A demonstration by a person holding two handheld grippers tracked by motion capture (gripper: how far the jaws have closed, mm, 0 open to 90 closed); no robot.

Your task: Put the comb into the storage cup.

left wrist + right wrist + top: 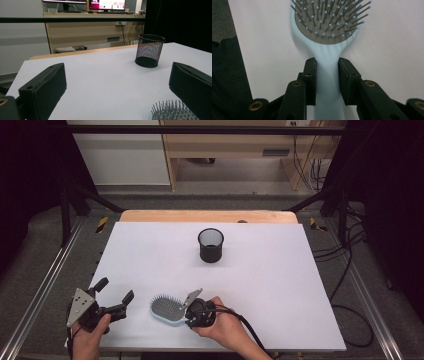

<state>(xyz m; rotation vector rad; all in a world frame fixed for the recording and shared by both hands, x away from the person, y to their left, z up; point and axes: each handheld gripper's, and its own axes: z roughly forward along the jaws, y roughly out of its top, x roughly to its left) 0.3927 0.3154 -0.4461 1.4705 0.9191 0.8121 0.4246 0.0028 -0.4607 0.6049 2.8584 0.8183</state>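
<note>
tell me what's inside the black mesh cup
Nothing shows inside the mesh cup: the high view looks into its open top and the left gripper view sees light through its upper mesh wall. The very bottom is dark and solid-sided, so something small and flat there could be hidden.

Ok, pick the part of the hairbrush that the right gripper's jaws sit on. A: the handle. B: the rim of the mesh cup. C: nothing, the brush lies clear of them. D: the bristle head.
A: in the right gripper view the right gripper has its two black jaws pressed on either side of the pale blue handle of the hairbrush, just below the bristle head.
</note>
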